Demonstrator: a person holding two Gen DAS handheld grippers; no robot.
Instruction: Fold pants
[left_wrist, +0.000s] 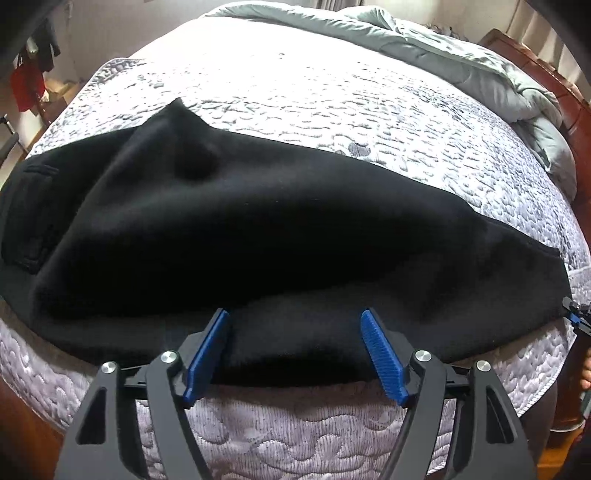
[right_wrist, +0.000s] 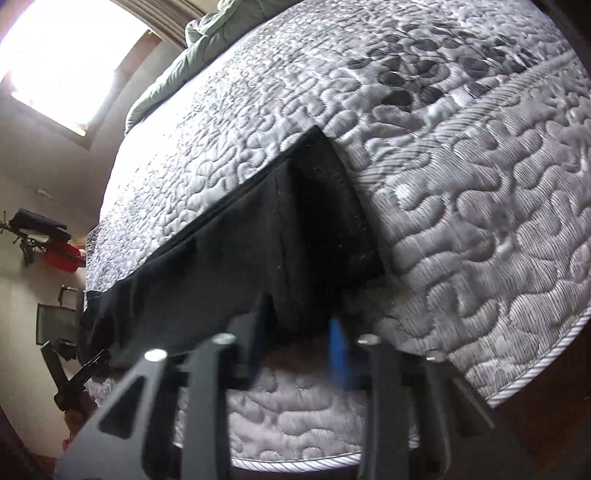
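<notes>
Black pants (left_wrist: 258, 229) lie along the near edge of the quilted mattress (left_wrist: 332, 110), one leg over the other, waist end at the left. My left gripper (left_wrist: 295, 321) is open, its blue pads on either side of the pants' near edge at mid-length. In the right wrist view the pants' cuff end (right_wrist: 295, 229) lies at the mattress corner. My right gripper (right_wrist: 299, 325) is open and blurred, its blue pads straddling the cuff's near edge. The right gripper also shows at the far right of the left wrist view (left_wrist: 576, 314).
A grey-green duvet (left_wrist: 461, 62) is bunched at the far side of the bed. A wooden bed frame (left_wrist: 546, 70) runs along the right. Clothes hang at the left wall (left_wrist: 26, 85). A bright window (right_wrist: 74, 55) and a chair (right_wrist: 55, 325) show left of the bed.
</notes>
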